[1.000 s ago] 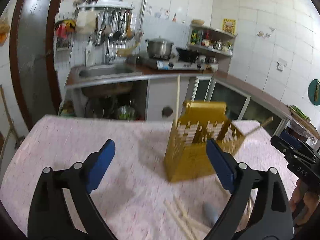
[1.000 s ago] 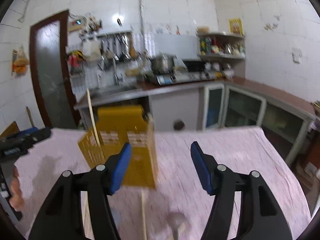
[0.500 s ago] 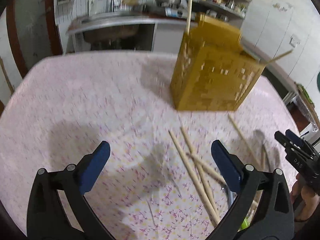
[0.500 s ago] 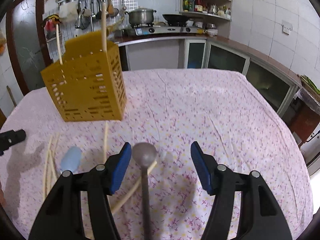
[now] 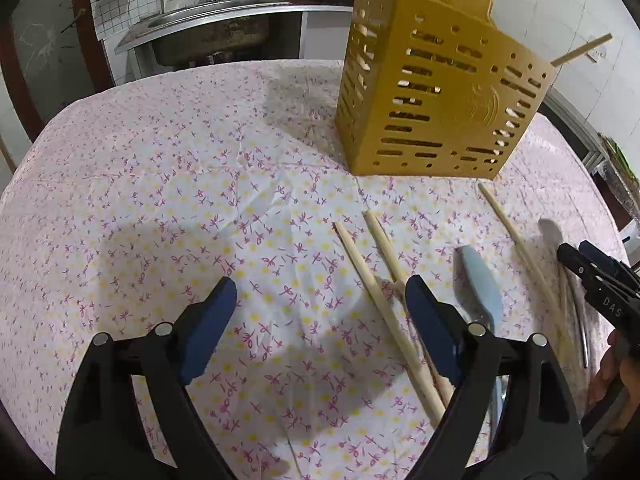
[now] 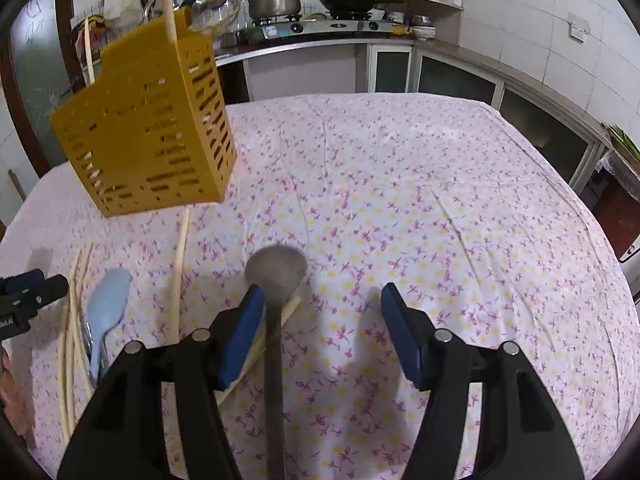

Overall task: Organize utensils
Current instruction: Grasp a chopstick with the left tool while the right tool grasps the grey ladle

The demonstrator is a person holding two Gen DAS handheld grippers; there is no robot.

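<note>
Yellow plastic makes up the slotted utensil holder (image 5: 436, 96), which stands on the flowered bench (image 5: 160, 200) with two chopsticks already poking out of its top; the rest of the utensils lie loose in front of it: a pair of chopsticks (image 5: 384, 300), a pale blue spoon (image 5: 480, 284) and, further right, a grey ladle (image 6: 276, 276) with more sticks beside it. The left hand-held gripper (image 5: 316, 320) hangs spread wide with nothing between its pads, and the right hand-held gripper (image 6: 320, 320) is equally wide and empty, the ladle's handle running just inside its left pad. The likely trouble is a messy pick: the ladle handle lies across a chopstick, so closing there could catch both or flick the stick away, and the thin round chopsticks may roll out from under the pads on the cloth. A nudge to the light holder could also tip it. Compared with a second ago, both cameras have pitched down from the kitchen wall toward the bench, and the loose utensils now fill the lower view
</note>
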